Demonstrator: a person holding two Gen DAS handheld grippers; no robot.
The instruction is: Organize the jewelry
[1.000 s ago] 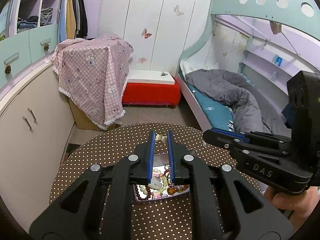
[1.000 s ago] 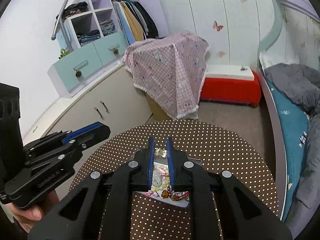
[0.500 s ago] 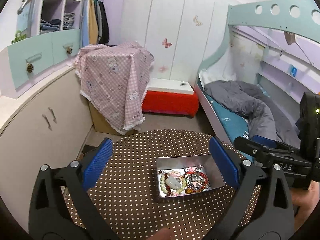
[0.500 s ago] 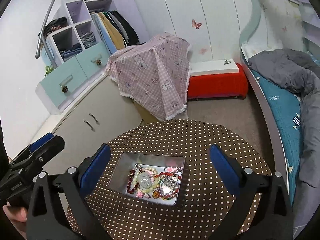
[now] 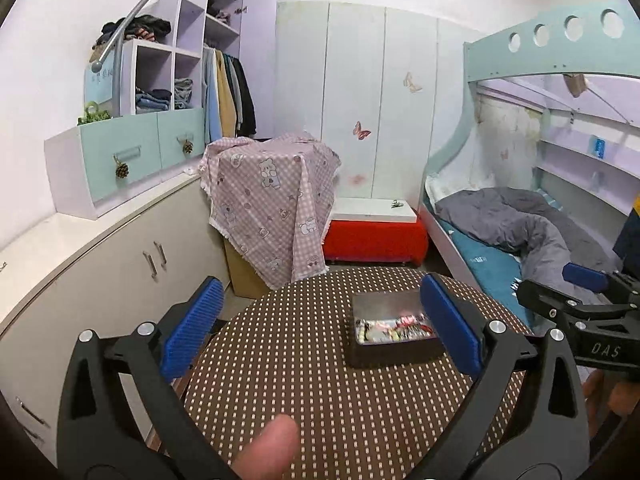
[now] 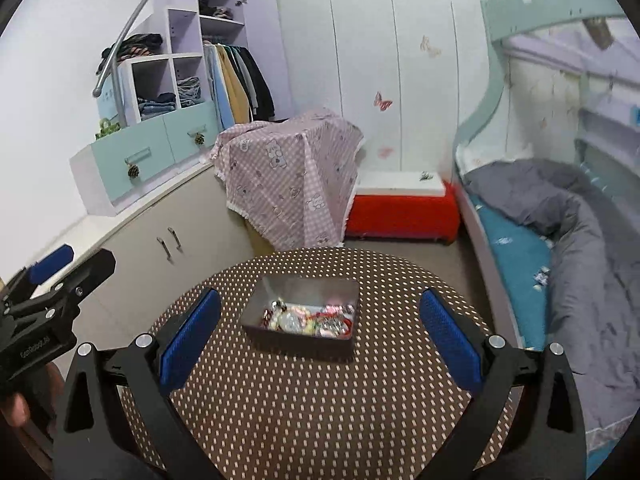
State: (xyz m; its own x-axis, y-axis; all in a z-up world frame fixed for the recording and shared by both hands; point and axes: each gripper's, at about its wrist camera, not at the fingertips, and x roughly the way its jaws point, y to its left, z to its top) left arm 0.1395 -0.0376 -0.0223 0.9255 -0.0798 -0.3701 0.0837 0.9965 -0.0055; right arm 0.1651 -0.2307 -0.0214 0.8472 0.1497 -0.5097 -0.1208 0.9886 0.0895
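Where it sits on the dotted table (image 6: 320,400), the open tin (image 6: 298,322) of jewelry (image 6: 308,318) lies level, long axis running left-right across both views. Left gripper (image 5: 320,330) and right gripper (image 6: 320,336) are spread wide, empty, jaws having just been opening, both short of the tin.

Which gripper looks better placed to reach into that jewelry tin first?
Probably the right gripper: the tin lies centred between its open jaws, whereas it sits off toward one finger of the left gripper.
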